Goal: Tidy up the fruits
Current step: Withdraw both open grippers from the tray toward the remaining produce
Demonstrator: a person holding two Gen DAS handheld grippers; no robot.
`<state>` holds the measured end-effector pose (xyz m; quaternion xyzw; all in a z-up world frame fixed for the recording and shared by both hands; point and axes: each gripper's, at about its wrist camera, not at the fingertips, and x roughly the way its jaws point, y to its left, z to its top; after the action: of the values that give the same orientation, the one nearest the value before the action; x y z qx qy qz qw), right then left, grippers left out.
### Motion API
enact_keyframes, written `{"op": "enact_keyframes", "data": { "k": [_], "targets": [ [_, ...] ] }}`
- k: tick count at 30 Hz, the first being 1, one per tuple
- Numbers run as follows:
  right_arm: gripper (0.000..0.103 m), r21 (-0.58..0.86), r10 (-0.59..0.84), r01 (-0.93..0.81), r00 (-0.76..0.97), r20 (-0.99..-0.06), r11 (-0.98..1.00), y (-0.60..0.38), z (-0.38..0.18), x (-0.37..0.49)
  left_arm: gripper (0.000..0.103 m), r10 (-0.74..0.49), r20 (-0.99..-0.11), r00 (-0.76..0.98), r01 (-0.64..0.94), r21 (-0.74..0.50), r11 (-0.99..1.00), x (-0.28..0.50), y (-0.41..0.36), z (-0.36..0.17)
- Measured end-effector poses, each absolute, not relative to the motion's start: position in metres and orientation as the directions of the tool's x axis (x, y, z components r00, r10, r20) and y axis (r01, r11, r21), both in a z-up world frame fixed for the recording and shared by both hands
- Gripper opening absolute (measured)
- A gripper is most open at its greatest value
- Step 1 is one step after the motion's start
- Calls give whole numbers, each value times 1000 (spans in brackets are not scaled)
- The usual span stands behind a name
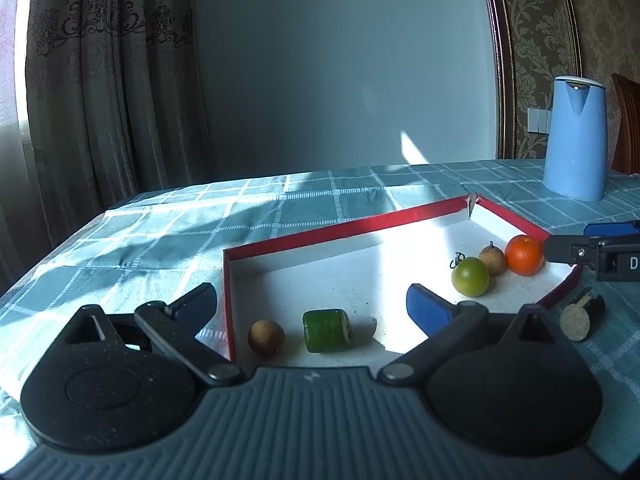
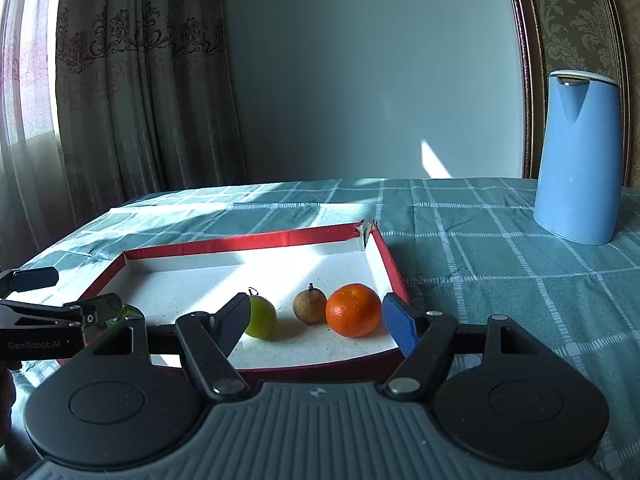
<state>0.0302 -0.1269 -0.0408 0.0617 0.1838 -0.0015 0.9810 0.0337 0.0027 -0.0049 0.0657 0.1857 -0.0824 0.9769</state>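
A shallow red-rimmed white tray point(image 1: 340, 230) point(image 2: 240, 240) lies on the checked tablecloth. In it sit an orange point(image 1: 524, 255) point(image 2: 353, 310), a brown longan point(image 1: 493, 261) point(image 2: 309, 306), a green round fruit point(image 1: 470, 277) point(image 2: 262, 317), a second brown longan point(image 1: 266, 337) and a green cucumber chunk point(image 1: 328, 330). My left gripper point(image 1: 312, 312) is open over the tray's near left corner, above the cucumber chunk and longan. My right gripper point(image 2: 316, 320) is open at the tray's near right, its fingers either side of the longan and orange.
A tall blue kettle point(image 1: 576, 140) point(image 2: 578, 156) stands at the back right of the table. A small dark piece with a cork-like round face point(image 1: 580, 318) lies outside the tray's right rim. Curtains and a wall lie behind the table.
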Motion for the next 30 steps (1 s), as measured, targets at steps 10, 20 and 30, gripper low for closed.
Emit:
{"op": "enact_keyframes", "data": {
  "k": [10, 20, 30],
  "targets": [
    [73, 144, 6, 51, 929, -371, 988, -135, -46, 24, 102, -172, -422, 890, 244, 122, 962, -17, -5, -17],
    [73, 133, 11, 42, 927, -376, 990, -132, -47, 24, 102, -143, -468, 872, 225, 124, 966, -11, -12, -25],
    [73, 120, -20, 67, 936, -351, 991, -134, -44, 19, 61, -195, -476, 857, 284, 122, 951, -14, -16, -30]
  ]
}}
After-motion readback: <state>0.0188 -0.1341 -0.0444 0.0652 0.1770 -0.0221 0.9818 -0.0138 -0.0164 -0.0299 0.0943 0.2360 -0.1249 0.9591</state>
